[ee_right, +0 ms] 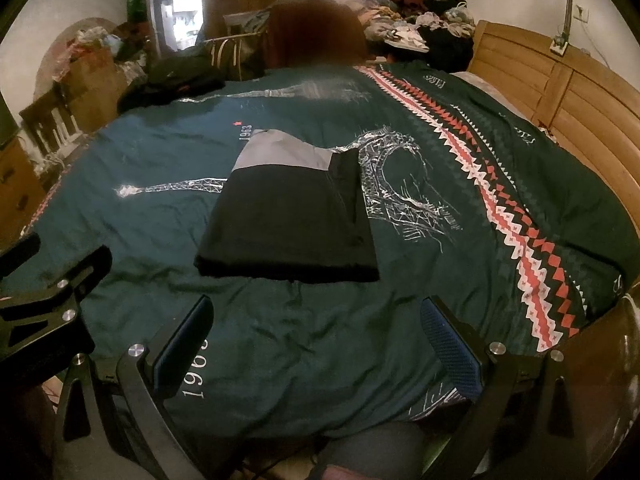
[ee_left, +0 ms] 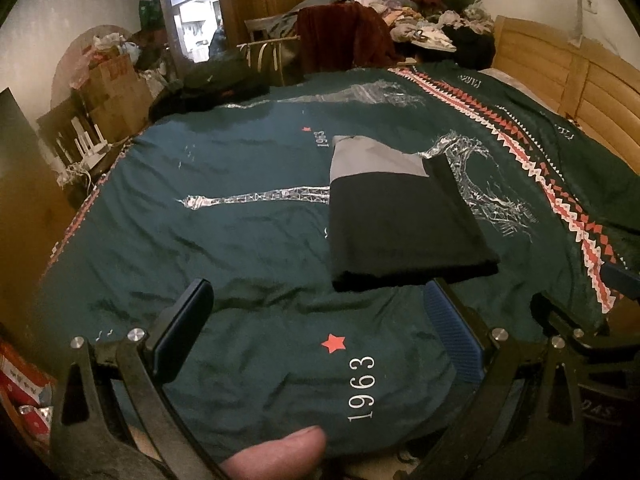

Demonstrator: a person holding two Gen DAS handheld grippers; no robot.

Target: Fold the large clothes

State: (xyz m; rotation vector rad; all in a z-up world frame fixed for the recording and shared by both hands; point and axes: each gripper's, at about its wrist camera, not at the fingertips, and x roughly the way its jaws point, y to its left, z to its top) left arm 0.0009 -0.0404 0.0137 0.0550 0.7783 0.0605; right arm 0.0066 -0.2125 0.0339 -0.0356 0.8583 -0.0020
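Clearly soft, light and limp, the folded black and grey garment (ee_left: 404, 216) lies flat on the bed (ee_left: 224, 184) just ahead of both tools (ee_left: 320, 320) (ee_right: 318, 330), jaws apart and empty, best gripped at its thick near edge.

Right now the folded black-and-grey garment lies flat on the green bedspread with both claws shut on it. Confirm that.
Not quite: the folded black-and-grey garment does lie flat on the green bedspread, but both wrist views show the left claw and right claw open, short of it.
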